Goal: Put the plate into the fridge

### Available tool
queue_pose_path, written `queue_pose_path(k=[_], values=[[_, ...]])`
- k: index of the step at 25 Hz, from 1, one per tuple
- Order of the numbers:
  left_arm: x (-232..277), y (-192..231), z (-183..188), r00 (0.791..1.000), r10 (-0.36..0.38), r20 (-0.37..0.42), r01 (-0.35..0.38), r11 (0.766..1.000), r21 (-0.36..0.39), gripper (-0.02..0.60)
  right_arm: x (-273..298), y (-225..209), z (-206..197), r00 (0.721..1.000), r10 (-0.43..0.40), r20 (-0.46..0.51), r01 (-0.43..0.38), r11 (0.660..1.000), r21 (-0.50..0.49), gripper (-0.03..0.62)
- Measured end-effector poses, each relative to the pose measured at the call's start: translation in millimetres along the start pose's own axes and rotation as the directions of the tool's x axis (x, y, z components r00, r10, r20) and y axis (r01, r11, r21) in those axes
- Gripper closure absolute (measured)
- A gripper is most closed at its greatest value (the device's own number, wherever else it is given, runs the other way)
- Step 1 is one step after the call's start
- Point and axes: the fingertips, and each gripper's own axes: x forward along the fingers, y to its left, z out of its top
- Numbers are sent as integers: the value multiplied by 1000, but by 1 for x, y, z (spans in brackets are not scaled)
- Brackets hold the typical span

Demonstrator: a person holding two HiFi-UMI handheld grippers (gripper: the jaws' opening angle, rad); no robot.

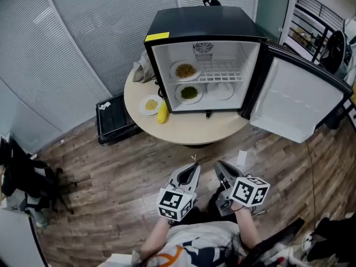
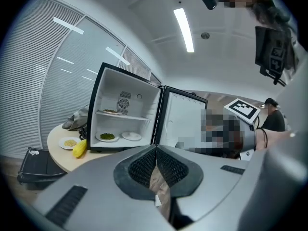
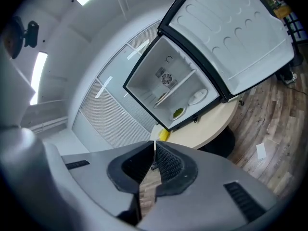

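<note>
Head view first: I see the fridge at twelve o'clock on the round table, with its door swung out to two o'clock. A yellow label sits on its top edge, and I cannot read the print. Inside are three plates. A fourth, the plate of yellow grains, sits on the table at eleven o'clock, just beside the corn cob. The left gripper and right gripper hang low at six o'clock, each with a square-marker cube.

Left gripper view: the jaws are pressed together on nothing.

Right gripper view: the jaws are together here too, and empty.
</note>
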Motion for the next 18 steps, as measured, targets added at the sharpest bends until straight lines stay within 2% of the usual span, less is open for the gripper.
queue_pose_path(k=[4, 18], values=[[-13, -8, 0, 999, -27, 19, 27, 1000, 2, 569, -7, 11, -21, 1000, 7, -26, -7, 1000, -4, 572], [-35, -27, 9, 994, -83, 69, 81, 996, 24, 568, -24, 31, -46, 998, 23, -62, -24, 999, -23, 579]])
